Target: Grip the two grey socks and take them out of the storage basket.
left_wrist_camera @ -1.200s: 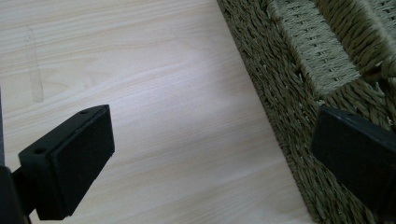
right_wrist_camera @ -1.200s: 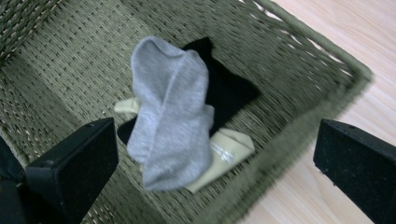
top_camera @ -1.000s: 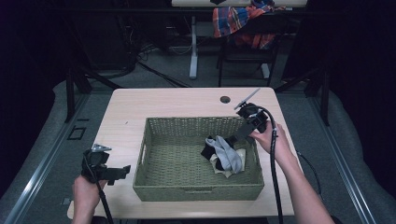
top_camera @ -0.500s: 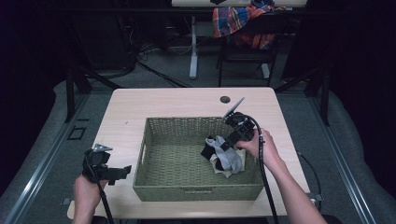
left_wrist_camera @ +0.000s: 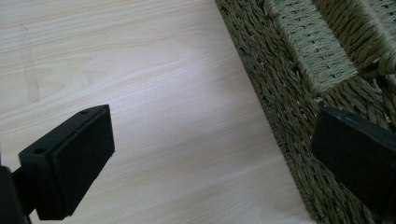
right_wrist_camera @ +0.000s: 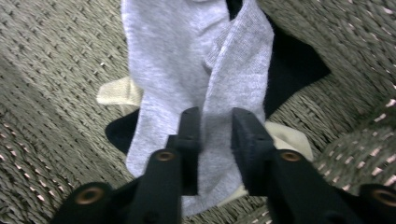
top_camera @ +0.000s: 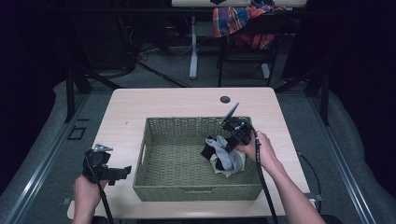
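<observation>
Right gripper (top_camera: 229, 140) is down inside the basket (top_camera: 154, 186), at its right side, over a small heap of socks. In the right gripper view its fingers (right_wrist_camera: 189, 135) are pinched on a fold of the grey sock (right_wrist_camera: 187, 60), fabric bunched between them with a narrow gap left; looks like a grip on the top layer so that one sock can come off the pile alone. The grey sock lies on top of a black sock (right_wrist_camera: 294, 65) and a cream sock (right_wrist_camera: 114, 91), all on the basket floor, right half.

Left gripper (top_camera: 109, 172) is parked low at the near-left of the surface (top_camera: 187, 100), just outside the basket's left wall. Its fingers (left_wrist_camera: 74, 158) are wide apart with nothing between them, probably waiting clear of the work.

Versus the earlier frames: right gripper was above the basket's far-right rim, then moved in and down onto the socks. Left gripper has not shifted. The sock heap sits in the same spot.
</observation>
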Demonstrator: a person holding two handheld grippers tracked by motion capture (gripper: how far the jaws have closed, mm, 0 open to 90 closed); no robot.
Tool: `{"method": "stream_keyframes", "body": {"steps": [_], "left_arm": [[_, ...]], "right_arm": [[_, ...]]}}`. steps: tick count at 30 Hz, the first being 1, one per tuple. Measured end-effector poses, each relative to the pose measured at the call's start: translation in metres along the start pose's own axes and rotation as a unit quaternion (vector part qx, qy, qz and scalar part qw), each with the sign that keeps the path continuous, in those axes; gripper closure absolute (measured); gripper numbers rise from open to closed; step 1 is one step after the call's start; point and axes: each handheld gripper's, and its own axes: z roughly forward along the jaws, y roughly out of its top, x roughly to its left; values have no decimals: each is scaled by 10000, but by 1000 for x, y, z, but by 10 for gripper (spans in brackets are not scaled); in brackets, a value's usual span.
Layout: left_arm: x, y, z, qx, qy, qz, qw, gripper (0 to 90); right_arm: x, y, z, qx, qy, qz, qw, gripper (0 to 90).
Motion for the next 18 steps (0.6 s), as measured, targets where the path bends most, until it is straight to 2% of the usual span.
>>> {"method": "stream_keyframes", "body": {"steps": [1,2,3,7,8,11,13,15,18], "left_arm": [[0,0,0,2,1,-5,10000,1],[0,0,0,2,1,-5,10000,1],[0,0,0,11,-2,-1,10000,1],[0,0,0,30,-18,4,10000,0],[0,0,0,45,-23,5,10000,0],[0,0,0,51,-25,4,10000,1],[0,0,0,28,-16,11,10000,1],[0,0,0,36,-18,4,10000,1],[0,0,0,38,-15,5,10000,1]], "right_arm": [[-2,-1,-1,-48,-4,50,10000,824],[-2,-1,-1,-48,-4,50,10000,824],[-4,-2,-3,-76,-12,62,10000,872],[-6,-3,-9,-64,-44,92,9999,881],[-7,-4,-14,-152,-58,105,9998,883],[-7,-5,-19,-190,-70,97,9997,884],[-5,-7,-25,-355,-84,202,9991,885],[-6,-7,-28,-321,-84,133,9994,885],[-6,-8,-36,-442,-113,150,9988,886]]}}
